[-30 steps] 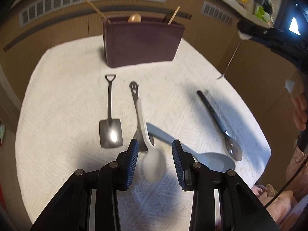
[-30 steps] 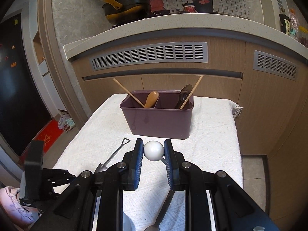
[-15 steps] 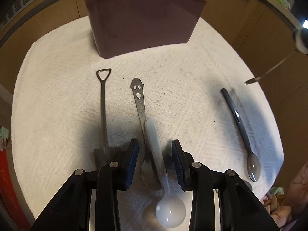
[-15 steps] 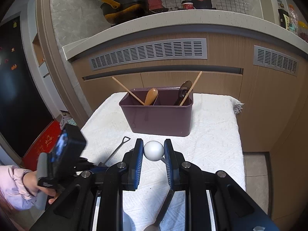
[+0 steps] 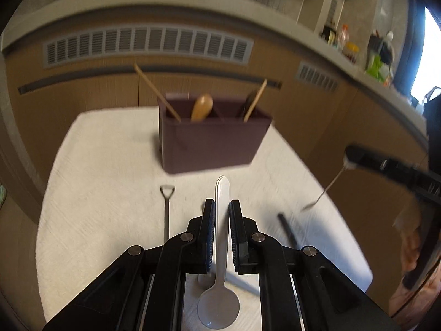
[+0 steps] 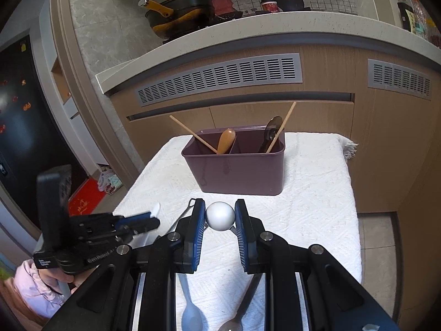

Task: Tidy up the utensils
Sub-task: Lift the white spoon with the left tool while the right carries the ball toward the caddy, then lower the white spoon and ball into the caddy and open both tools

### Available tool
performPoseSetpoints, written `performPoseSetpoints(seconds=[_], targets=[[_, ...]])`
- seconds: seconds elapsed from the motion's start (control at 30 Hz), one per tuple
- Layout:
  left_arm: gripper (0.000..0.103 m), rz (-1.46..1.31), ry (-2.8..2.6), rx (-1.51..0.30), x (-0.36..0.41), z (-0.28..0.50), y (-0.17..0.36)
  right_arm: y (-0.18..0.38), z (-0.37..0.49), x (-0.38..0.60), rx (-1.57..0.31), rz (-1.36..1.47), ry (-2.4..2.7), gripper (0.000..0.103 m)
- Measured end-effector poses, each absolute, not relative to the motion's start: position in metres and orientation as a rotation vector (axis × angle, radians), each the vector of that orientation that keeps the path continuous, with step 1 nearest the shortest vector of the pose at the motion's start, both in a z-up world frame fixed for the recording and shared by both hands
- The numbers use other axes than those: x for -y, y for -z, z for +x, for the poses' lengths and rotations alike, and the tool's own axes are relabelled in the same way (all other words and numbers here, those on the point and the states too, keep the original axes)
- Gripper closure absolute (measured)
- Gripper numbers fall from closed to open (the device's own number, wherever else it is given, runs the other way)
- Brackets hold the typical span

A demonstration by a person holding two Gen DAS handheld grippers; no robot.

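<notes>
Two loads: each gripper carries one utensil, and both face the purple caddy from the near side of the towel-covered table.
Left gripper: the left gripper is squeezed tight on the handle of a white plastic spoon, pads pressing it from both sides.
Spoon axis: the long axis runs along the fingers, handle tip pointing forward at the caddy, bowl hanging back under the gripper body.
Right gripper: the right gripper is closed partway on a white ball end, which appears to top a thin metal utensil; in the left wrist view its slim shaft hangs down and slants toward the table.
Direction to caddy: straight ahead of both grippers, standing on the far half of the cloth.
Compartments: a divider splits the caddy; a wooden spoon and one chopstick lean in the left half, a dark utensil and another chopstick in the right.
Nearer hand: I cannot tell for certain; the right wrist view suggests the right gripper sits a little closer and higher.
Coming move, as I judge it: the white spoon must tip from lying forward to pointing down before it can drop in.
Left on the cloth: a shovel-shaped spoon, a dark-handled spoon, a pale blue spoon.
</notes>
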State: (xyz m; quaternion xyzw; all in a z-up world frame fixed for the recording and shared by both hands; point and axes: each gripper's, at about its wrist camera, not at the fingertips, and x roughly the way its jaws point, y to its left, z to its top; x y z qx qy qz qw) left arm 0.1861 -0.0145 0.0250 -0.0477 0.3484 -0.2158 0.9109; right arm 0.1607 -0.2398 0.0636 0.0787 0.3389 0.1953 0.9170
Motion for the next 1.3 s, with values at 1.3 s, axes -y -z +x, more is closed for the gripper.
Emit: performPoseSetpoints(seconds=[1.3], targets=[[0.088,-0.324,0.375,-0.543,0.027,0.393,-0.023,-0.051,0.345,0.224,-0.804,0.254,-0.405,0.045]])
